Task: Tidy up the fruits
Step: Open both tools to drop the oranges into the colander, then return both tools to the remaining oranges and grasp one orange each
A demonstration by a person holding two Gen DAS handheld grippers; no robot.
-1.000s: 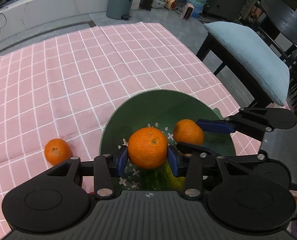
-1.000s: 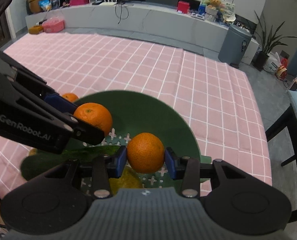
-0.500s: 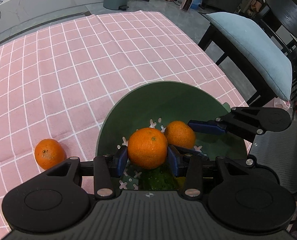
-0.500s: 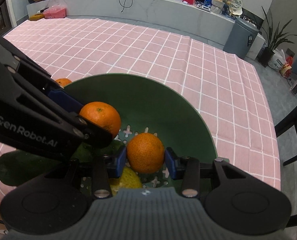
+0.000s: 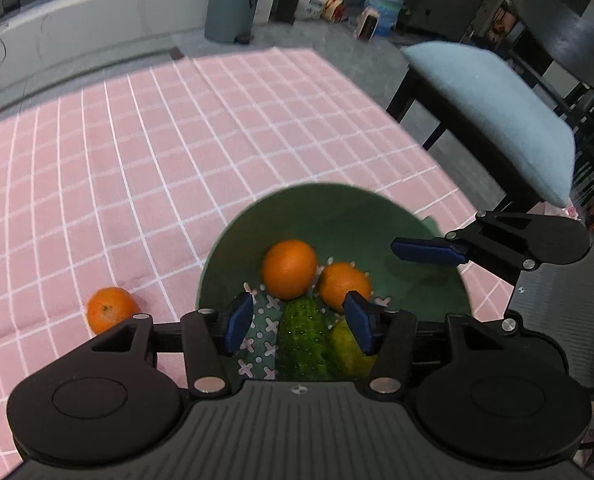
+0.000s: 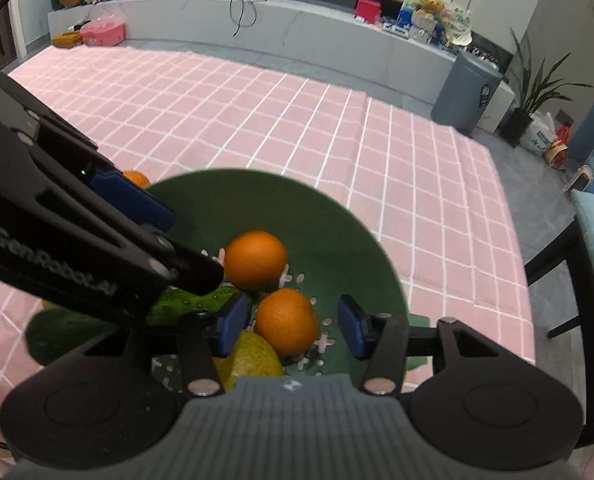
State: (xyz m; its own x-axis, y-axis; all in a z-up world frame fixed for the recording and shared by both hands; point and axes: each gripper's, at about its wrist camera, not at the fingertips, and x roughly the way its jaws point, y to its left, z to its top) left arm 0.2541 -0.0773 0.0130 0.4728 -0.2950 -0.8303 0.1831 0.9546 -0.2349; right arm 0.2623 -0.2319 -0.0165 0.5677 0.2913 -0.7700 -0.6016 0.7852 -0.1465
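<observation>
A green colander bowl [image 5: 337, 212] sits on the pink checked cloth; it also shows in the right wrist view [image 6: 317, 216]. Two oranges lie in it, one [image 5: 289, 263] beside the other [image 5: 344, 286], next to a green cucumber [image 5: 302, 338] and a yellow fruit [image 5: 351, 348]. In the right wrist view the oranges [image 6: 255, 260] [image 6: 285, 320], cucumber [image 6: 189, 300] and yellow fruit [image 6: 249, 360] show too. My left gripper [image 5: 299, 323] is open and empty above the bowl. My right gripper [image 6: 293, 323] is open, its jaws apart around the near orange without touching.
A third orange [image 5: 109, 309] lies on the cloth [image 5: 137, 160] left of the bowl. A chair with a light blue cushion [image 5: 493, 108] stands at the table's right edge. A grey bin [image 6: 469, 92] stands on the floor beyond the table.
Both grippers have opened and let their oranges go into the bowl. Both have drawn back and up a little.
</observation>
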